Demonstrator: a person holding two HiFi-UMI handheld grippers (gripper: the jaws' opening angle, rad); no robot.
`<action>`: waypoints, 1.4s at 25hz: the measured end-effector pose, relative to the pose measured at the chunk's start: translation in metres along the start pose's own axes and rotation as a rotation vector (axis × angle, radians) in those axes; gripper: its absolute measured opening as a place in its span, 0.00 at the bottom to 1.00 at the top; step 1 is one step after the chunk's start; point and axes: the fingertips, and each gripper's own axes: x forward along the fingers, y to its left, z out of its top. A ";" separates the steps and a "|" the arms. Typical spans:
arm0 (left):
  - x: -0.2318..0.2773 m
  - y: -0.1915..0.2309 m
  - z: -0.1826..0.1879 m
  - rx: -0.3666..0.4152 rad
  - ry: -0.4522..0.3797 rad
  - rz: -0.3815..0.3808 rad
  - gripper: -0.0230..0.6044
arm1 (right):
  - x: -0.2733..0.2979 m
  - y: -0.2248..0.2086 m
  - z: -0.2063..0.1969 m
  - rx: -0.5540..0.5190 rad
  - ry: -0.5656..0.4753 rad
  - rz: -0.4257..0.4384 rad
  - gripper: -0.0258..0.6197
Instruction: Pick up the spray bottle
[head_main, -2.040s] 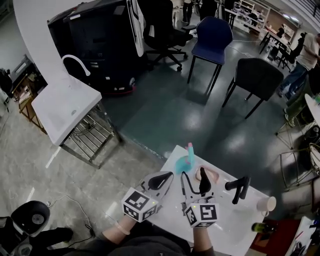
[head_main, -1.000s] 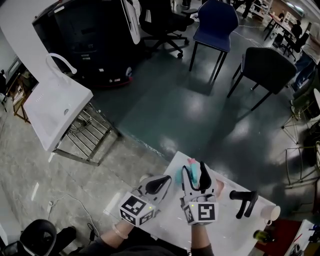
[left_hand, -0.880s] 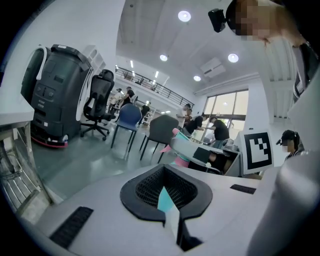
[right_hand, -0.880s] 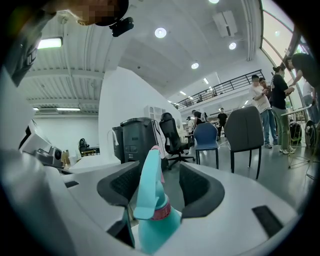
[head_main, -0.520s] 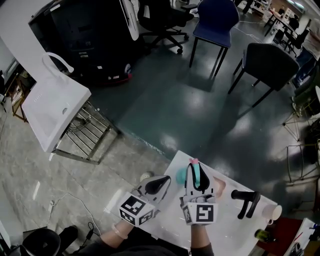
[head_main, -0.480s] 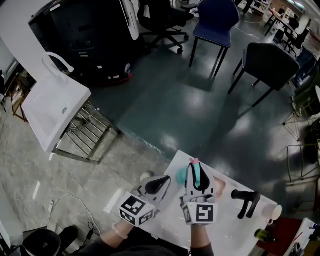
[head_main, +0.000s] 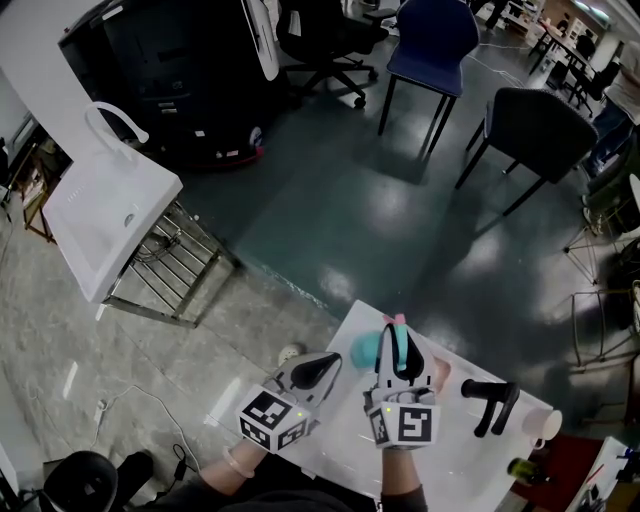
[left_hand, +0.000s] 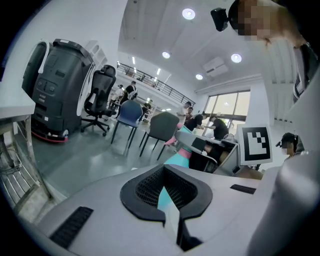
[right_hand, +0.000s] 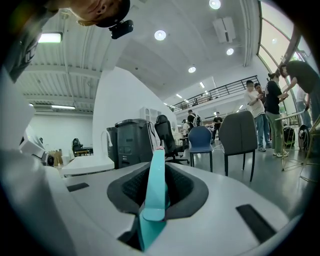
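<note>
**Right tool closing on the spray bottle**

Your right tool (head_main: 399, 346) points level across the white desk (head_main: 455, 445), and its jaws are closing with the spray bottle (head_main: 366, 348) between them; in the right gripper view the teal neck stands upright in the gap and both dark pads press on it, so this tool is grasping the bottle. The pink cap (head_main: 398, 320) shows just past the jaw tips, at 12 o'clock from your marker cube (head_main: 408, 423); the rounded teal body bulges out at about 10 o'clock. No view shows whether the base touches the desk.

Your left tool (head_main: 322, 366) sits just beside the right one, at its 9 o'clock, tipped a little downward over the desk's near-left edge. Its jaws are clenched tip to tip with nothing in them; in the left gripper view the teal bottle shows beyond them, through the hollow of the pads.

On the desk a pinkish thing (head_main: 438, 372) lies just beside the right tool at 2 o'clock; a black handled object (head_main: 489, 398) lies apart from it at 3 o'clock; a pale cup (head_main: 545, 426) is at 4 o'clock, near the desk's edge. Beyond the desk, across the dark floor (head_main: 330, 220), a blue chair (head_main: 430, 40) stands at 12 o'clock, a dark chair (head_main: 535, 130) at 1 o'clock, and a white sink stand (head_main: 105, 215) at 10 o'clock.
</note>
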 end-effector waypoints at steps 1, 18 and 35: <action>0.000 -0.001 0.000 0.001 0.001 -0.003 0.05 | 0.000 0.001 0.001 -0.007 0.000 0.001 0.14; 0.000 -0.044 0.000 0.020 -0.028 -0.030 0.05 | -0.042 -0.004 0.022 -0.041 -0.011 0.023 0.14; -0.041 -0.098 -0.019 0.048 -0.052 0.068 0.05 | -0.110 -0.003 0.042 -0.030 -0.064 0.103 0.14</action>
